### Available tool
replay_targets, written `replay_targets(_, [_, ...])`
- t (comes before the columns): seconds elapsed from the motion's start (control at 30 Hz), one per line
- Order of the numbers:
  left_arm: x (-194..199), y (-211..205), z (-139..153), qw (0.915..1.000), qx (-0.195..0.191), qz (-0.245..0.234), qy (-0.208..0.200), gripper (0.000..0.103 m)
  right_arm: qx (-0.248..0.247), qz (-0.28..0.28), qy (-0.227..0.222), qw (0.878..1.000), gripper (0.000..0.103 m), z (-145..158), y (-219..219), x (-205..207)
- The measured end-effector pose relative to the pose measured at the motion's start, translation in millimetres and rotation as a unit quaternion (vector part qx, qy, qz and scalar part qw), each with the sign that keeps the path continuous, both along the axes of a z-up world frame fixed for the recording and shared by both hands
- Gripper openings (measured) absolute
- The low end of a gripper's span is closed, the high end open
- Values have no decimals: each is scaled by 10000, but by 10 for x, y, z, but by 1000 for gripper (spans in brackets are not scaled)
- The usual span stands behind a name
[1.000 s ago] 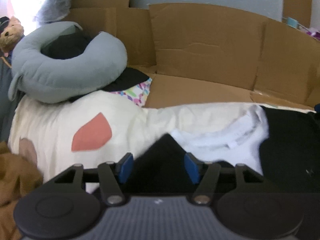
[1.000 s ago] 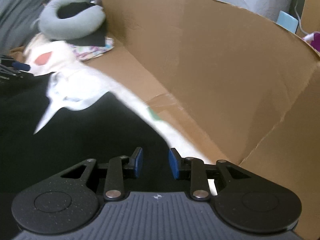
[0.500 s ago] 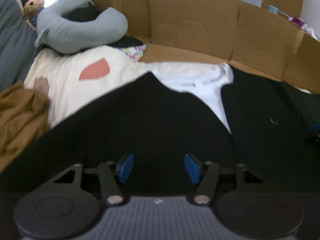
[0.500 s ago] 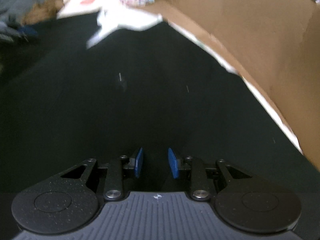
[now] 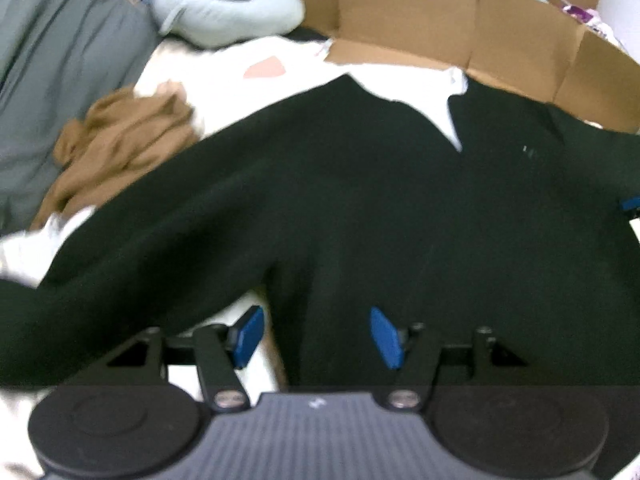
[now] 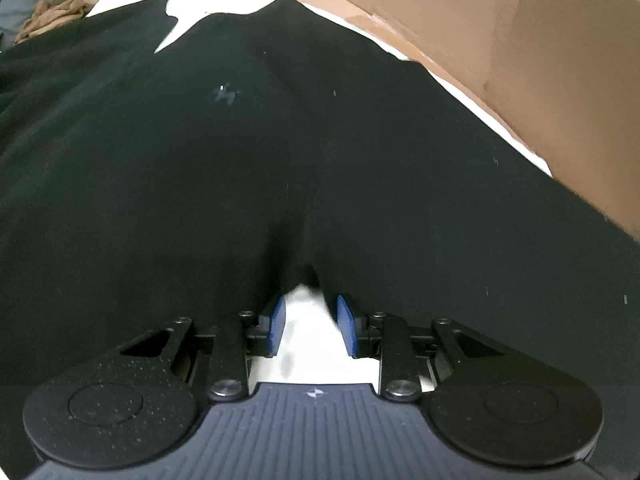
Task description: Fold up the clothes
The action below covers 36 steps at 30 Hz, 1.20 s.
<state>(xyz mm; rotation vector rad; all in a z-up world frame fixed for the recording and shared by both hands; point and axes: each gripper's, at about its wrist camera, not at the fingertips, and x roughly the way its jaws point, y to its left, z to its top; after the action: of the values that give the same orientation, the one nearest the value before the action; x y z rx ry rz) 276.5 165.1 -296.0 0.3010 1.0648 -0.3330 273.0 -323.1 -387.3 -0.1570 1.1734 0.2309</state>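
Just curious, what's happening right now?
Both grippers, left and right, open over black sweater. Sweater spread flat, unfolded. Brown garment beside it.

Black garment: matt cloth, soft nap, flecked with lint; fills the middle of both views.
White T-shirt: smooth, thin cloth, matt; upper centre of the left wrist view.
Cream cloth: matt fabric with a flat pink patch; upper left.
Brown garment: crumpled, soft cloth, matt; left.
Neck pillow: pale grey plush cloth; top left.
Grey bedding: matt woven cloth; far left.
Cardboard walls: brown paperboard, dull, creased.
Left gripper: matt black plastic, ribbed grey housing, blue rubbery pads, shiny metal screws.
Right gripper: same finish, dust-speckled.
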Motion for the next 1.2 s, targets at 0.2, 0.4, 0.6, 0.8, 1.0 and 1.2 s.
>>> replay_targets(0.2, [-393, 379, -172, 9985, 154, 311, 420, 63, 352, -342, 162, 9987, 34, 51, -67, -403])
replay_targets(0.4, [-858, 664, -406, 9936, 71, 670, 902, 63, 643, -591, 466, 9951, 35, 35, -27, -836])
replay_targets(0.6, [-1193, 770, -587, 9875, -127, 935, 1263, 62, 724, -743, 828, 9911, 35, -22, 5, -1184])
replay_targets(0.8, [-1421, 797, -691, 9808, -348, 1135, 1548, 60, 1019, -712, 1090, 9862, 35, 15, 80, -1497])
replay_targets(1.0, [-1613, 826, -797, 9728, -481, 1295, 1860, 52, 1093, -596, 1219, 9847, 35, 80, 171, -1707])
replay_targets(1.2, [-1731, 846, -801, 9697, -583, 1465, 1868, 51, 1177, -395, 1308, 9836, 36, 162, 250, -1884])
